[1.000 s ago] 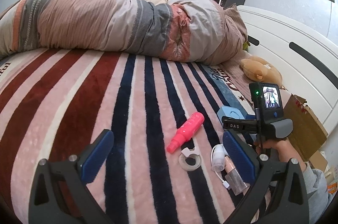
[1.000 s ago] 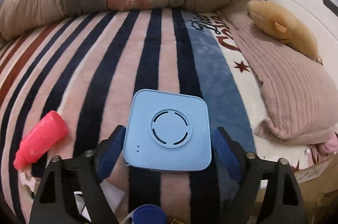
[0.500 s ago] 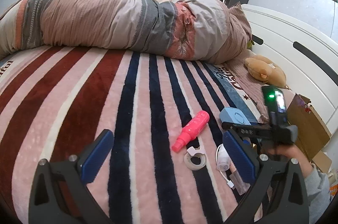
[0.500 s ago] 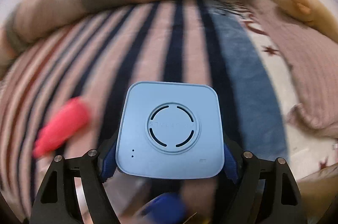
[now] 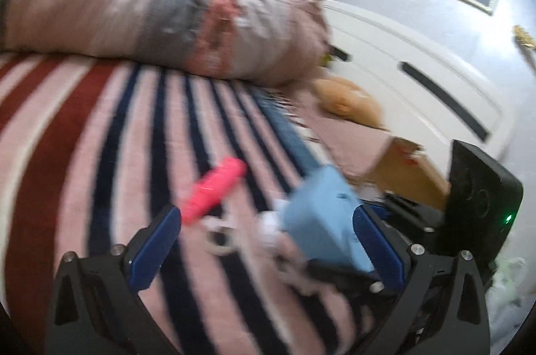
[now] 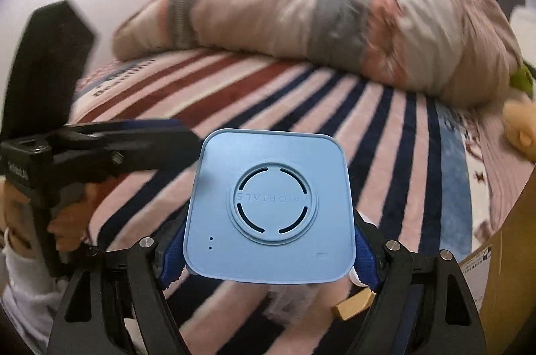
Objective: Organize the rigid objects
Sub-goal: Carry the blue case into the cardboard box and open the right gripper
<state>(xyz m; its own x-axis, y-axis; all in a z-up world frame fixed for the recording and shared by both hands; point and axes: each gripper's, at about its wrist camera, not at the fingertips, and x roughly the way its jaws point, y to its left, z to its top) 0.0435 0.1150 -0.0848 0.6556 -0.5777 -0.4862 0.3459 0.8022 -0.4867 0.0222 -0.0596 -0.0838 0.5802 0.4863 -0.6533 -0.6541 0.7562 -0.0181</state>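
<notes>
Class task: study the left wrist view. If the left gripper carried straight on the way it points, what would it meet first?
Probably the small white tape ring lying on the striped blanket, just ahead between the open fingers of the left gripper; blur leaves depth uncertain.

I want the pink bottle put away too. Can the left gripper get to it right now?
Probably yes. The left gripper is open and empty, and the pink bottle lies on the blanket just ahead of its left finger with nothing on top. The blue box, held by the right gripper, sits off to the side.

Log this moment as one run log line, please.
right gripper: shut on blue square device, lifted off striped blanket | left gripper: open, empty | pink bottle: on blanket
</notes>
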